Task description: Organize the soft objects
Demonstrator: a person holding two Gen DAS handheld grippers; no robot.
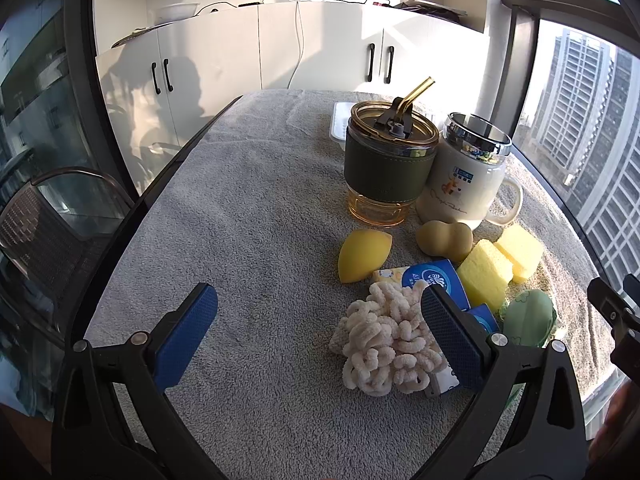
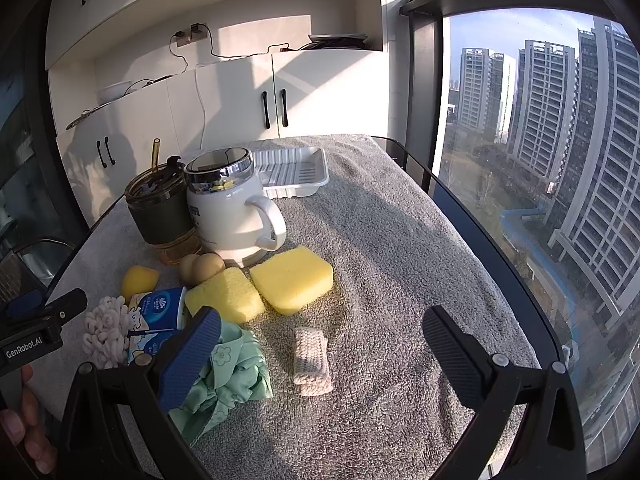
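Note:
On the grey towel lie soft things: a cream loopy chenille piece [image 1: 386, 344] [image 2: 106, 330], a yellow teardrop sponge [image 1: 362, 254] [image 2: 138, 280], a tan peanut-shaped sponge [image 1: 444, 238] [image 2: 202, 267], two yellow block sponges [image 1: 486, 274] [image 2: 294, 278], blue tissue packs [image 1: 432, 278] [image 2: 158, 308], a green cloth [image 1: 528, 318] [image 2: 230, 376] and a small knitted beige pad [image 2: 311, 362]. My left gripper [image 1: 320, 340] is open, low over the towel, its right finger beside the chenille piece. My right gripper [image 2: 320, 354] is open around the knitted pad, its left finger over the green cloth.
A green-sleeved amber tumbler with a straw [image 1: 390, 162] [image 2: 162, 212] and a white mug [image 1: 466, 176] [image 2: 232, 212] stand behind the sponges. A white plastic tray [image 2: 294, 172] lies at the far end. The table's dark rim [image 2: 500, 248] runs along the window. A chair [image 1: 52, 220] stands left.

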